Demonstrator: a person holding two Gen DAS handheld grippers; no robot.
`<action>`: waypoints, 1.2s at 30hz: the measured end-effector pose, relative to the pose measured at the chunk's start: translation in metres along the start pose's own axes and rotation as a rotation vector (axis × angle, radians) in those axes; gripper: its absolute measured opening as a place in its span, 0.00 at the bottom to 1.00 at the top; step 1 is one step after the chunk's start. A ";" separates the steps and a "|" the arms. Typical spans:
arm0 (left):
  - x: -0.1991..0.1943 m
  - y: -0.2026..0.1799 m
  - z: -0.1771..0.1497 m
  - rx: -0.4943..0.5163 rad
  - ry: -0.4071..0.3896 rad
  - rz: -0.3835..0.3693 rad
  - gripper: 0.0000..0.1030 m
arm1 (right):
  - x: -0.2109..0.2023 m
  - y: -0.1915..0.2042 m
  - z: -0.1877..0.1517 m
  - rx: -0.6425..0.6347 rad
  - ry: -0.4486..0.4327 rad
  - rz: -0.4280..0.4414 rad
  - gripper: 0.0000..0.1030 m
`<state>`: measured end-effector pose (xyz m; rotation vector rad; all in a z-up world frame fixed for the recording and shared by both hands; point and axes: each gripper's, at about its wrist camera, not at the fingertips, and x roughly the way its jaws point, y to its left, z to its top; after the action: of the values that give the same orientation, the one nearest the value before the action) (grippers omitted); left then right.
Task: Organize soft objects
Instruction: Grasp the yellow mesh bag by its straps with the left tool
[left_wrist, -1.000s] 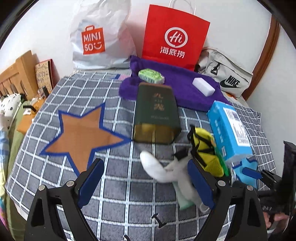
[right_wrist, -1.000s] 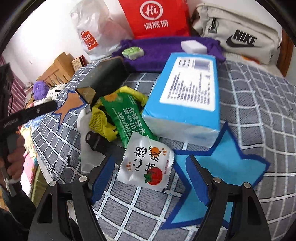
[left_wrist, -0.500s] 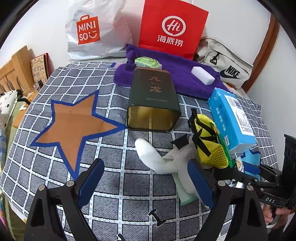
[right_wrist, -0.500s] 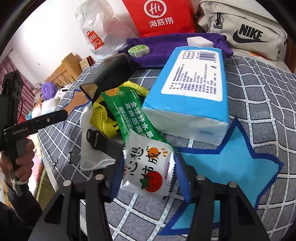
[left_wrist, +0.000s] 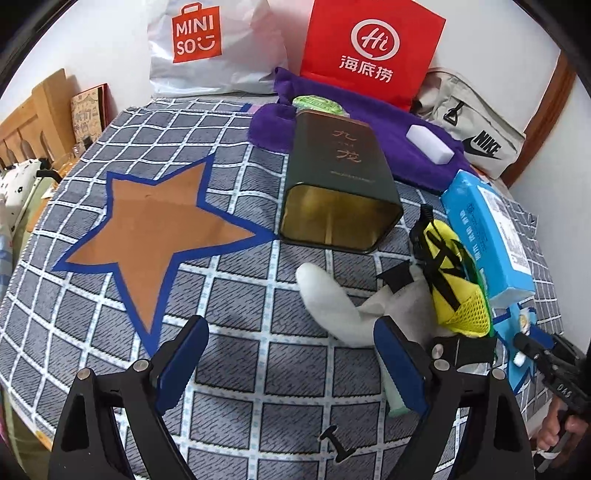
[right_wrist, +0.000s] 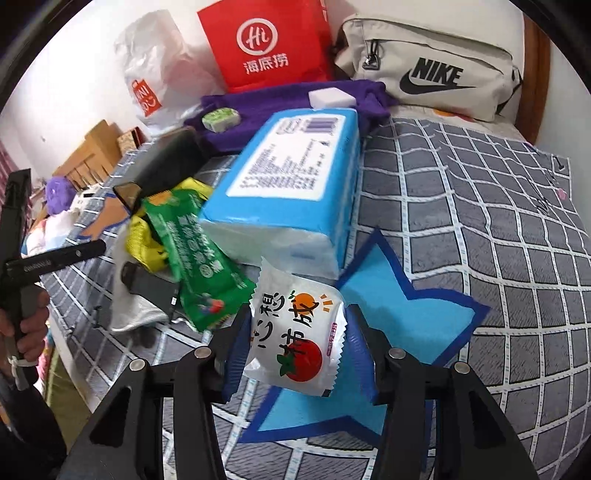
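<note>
In the right wrist view, the right gripper (right_wrist: 297, 354) sits at the bottom centre of the frame, its 2 blue pads clenched on the sides of a white snack packet (right_wrist: 297, 341) printed with a tomato. The packet stands upright between the pads, over the near edge of a light blue star patch (right_wrist: 402, 317) on the grey checked bedspread (right_wrist: 498, 206). Just up and left of it lies a green snack packet (right_wrist: 195, 266), partly over a yellow mesh pouch (right_wrist: 142, 243). Directly behind the held packet sits a blue tissue pack (right_wrist: 295, 181), apparently touching its top edge.

In the left wrist view, the left gripper (left_wrist: 291, 363) hangs at the lower centre with its pads spread wide, gripping nothing. A white sock (left_wrist: 328, 302) lies just beyond its right pad. Farther up, a dark green tin (left_wrist: 341, 177) lies on its side, open mouth toward the camera, beside an orange star patch (left_wrist: 147, 229) at centre left. A purple towel (left_wrist: 406, 140) and red paper bag (left_wrist: 369, 51) fill the top.
</note>
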<state>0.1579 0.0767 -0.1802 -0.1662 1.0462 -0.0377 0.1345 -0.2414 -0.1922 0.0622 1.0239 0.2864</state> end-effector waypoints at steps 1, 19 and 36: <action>0.001 -0.002 0.001 0.002 -0.005 -0.006 0.84 | 0.003 0.000 -0.001 -0.002 0.005 -0.004 0.48; -0.006 -0.035 0.010 0.083 -0.045 -0.104 0.66 | 0.015 0.003 -0.003 -0.066 -0.011 -0.044 0.48; -0.025 -0.073 0.016 0.185 -0.086 -0.168 0.68 | 0.014 0.003 -0.004 -0.078 -0.021 -0.036 0.48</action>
<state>0.1628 0.0098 -0.1397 -0.0866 0.9354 -0.2767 0.1373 -0.2348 -0.2049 -0.0240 0.9915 0.2921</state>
